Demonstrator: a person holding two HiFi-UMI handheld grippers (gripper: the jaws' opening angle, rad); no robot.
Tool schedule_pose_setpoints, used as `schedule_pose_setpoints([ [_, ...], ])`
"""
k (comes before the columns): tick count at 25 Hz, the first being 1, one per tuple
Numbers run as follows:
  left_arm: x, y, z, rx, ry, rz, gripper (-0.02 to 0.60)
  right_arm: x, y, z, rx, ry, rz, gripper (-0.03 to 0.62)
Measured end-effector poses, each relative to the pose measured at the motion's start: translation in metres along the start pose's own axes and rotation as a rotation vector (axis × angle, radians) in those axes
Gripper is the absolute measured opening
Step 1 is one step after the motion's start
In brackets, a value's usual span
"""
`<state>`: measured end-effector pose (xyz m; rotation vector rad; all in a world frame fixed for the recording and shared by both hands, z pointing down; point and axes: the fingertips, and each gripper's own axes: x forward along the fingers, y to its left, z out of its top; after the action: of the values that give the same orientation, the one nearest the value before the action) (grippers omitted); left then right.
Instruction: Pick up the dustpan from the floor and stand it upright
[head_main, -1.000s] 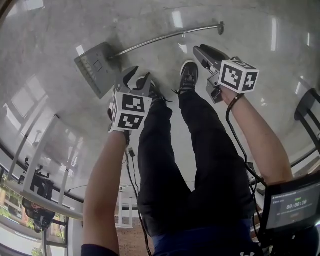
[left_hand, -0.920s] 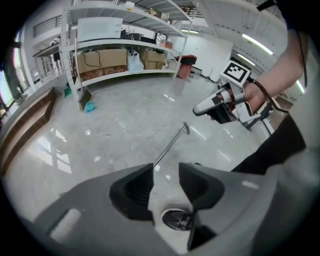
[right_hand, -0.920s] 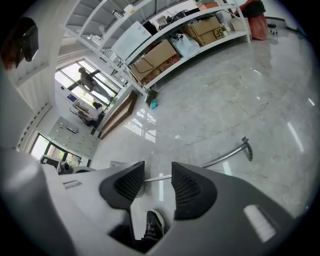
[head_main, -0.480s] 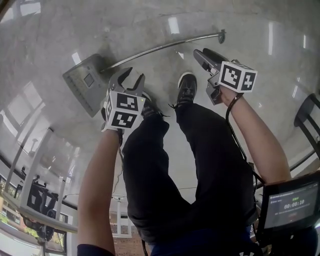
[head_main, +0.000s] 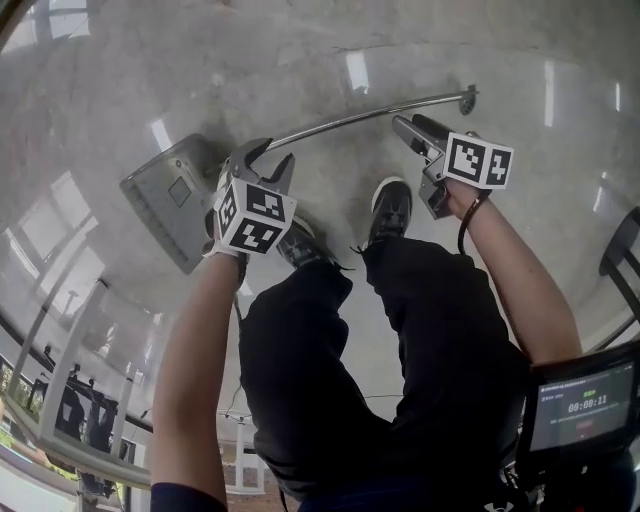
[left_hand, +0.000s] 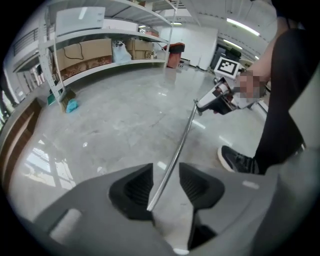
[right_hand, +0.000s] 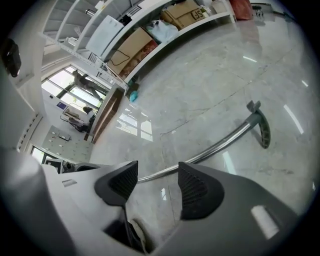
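While both tools have been brought lower toward the floor, the jaws of the right tool have just been opening. They now stand wide and released, with nothing gripped, and the handle of the dustpan is seen crossing just beyond their tips. The left tool is likewise held released, and the handle is seen running between its jaws, pressed by neither pad. The dustpan lies flat on the floor, its scoop just beside the left tool and the handle's end just ahead of the right tool. Nothing has been lifted yet. A two-point grasp on the handle is judged to be in preparation, so closing on it remains before the dustpan can be raised and stood upright.
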<state>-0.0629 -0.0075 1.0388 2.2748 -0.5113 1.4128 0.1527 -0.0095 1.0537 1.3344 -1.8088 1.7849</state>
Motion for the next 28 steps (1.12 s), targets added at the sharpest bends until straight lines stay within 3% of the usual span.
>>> schedule_pose_setpoints([
  [4,0.003,0.001,-0.002,0.054,0.002,-0.011,0.167,0.002,-0.002,-0.003,0.003,0.029,-0.006,0.270],
  [12,0.048,-0.003,-0.021,0.079,0.002,-0.045,0.169,0.035,-0.028,-0.012,0.071,0.023,0.044,0.275],
  [19,0.066,-0.007,-0.013,0.110,-0.013,-0.069,0.172,0.032,-0.026,-0.009,0.105,0.006,0.061,0.273],
  [28,0.089,-0.016,-0.028,0.226,0.041,-0.110,0.188,0.049,-0.036,-0.013,0.157,-0.006,0.060,0.279],
])
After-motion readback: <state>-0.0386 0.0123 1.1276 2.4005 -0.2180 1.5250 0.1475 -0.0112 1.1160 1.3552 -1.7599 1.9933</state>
